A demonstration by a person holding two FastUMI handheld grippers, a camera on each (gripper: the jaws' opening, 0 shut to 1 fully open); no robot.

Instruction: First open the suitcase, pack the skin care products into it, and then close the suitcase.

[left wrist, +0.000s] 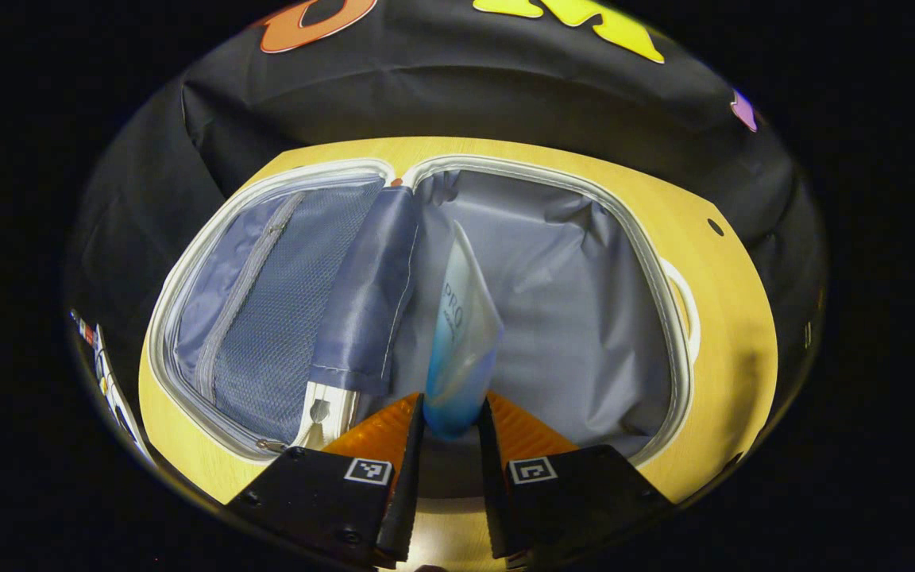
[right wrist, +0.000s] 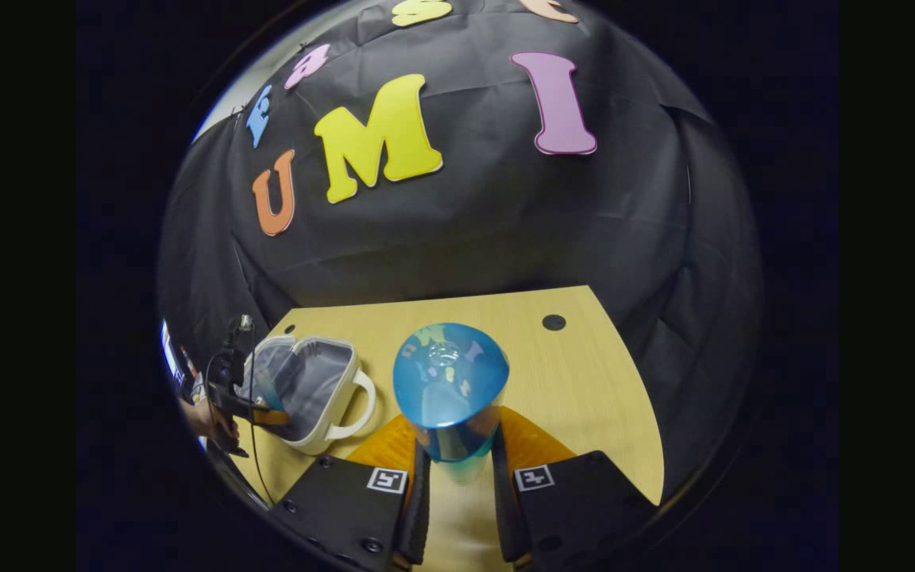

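Suitcase (left wrist: 553, 318) lying open flat on the wooden tabletop (left wrist: 735, 334), both halves exposed, as seen in the left gripper view. One half carries a mesh divider with a zip (left wrist: 267, 318), partly covered by a loose fabric flap (left wrist: 366, 310); the other half is lined with plain grey cloth and has a white handle (left wrist: 684, 298) on its outer side. Left gripper (left wrist: 451, 421) is clamped on the blue cap end of a translucent tube (left wrist: 461, 334), both fingers pressing on it; the tube's flat crimped end points away from the camera, held over the grey-lined half near the hinge line. In the right gripper view, the right gripper (right wrist: 456, 461) is closed on the narrow lower part of a blue-capped container (right wrist: 449, 381), both fingers pressing on it, with the round blue top facing the camera, above the near part of the tabletop. Farther off, toward the tabletop's left edge, the open suitcase (right wrist: 310, 389) appears with the left gripper (right wrist: 267, 415) at its rim and a hand (right wrist: 207, 421) holding that gripper.
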